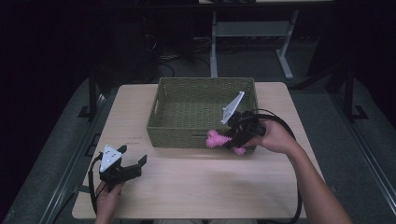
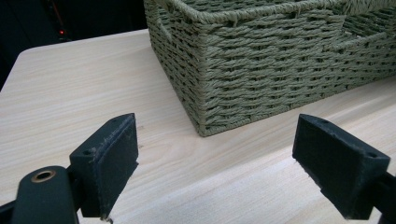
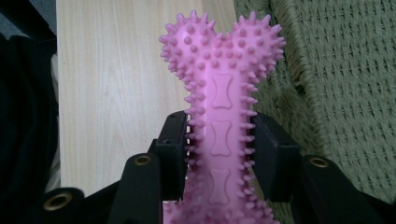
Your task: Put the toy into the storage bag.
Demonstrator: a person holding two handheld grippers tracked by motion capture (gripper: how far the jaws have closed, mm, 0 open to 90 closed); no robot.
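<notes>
Pink bone (image 3: pixel 219 116) is clamped across its shaft in right tongs (image 1: pixel 232 138), long axis in line with them, at basket (image 1: pixel 177 133) front wall; left tongs (image 1: pixel 125 164) are held released over desk (image 1: pixel 196 186).

Each black tool (image 1: pixel 140 163) carries a grey three-cornered plate and a cable.
</notes>
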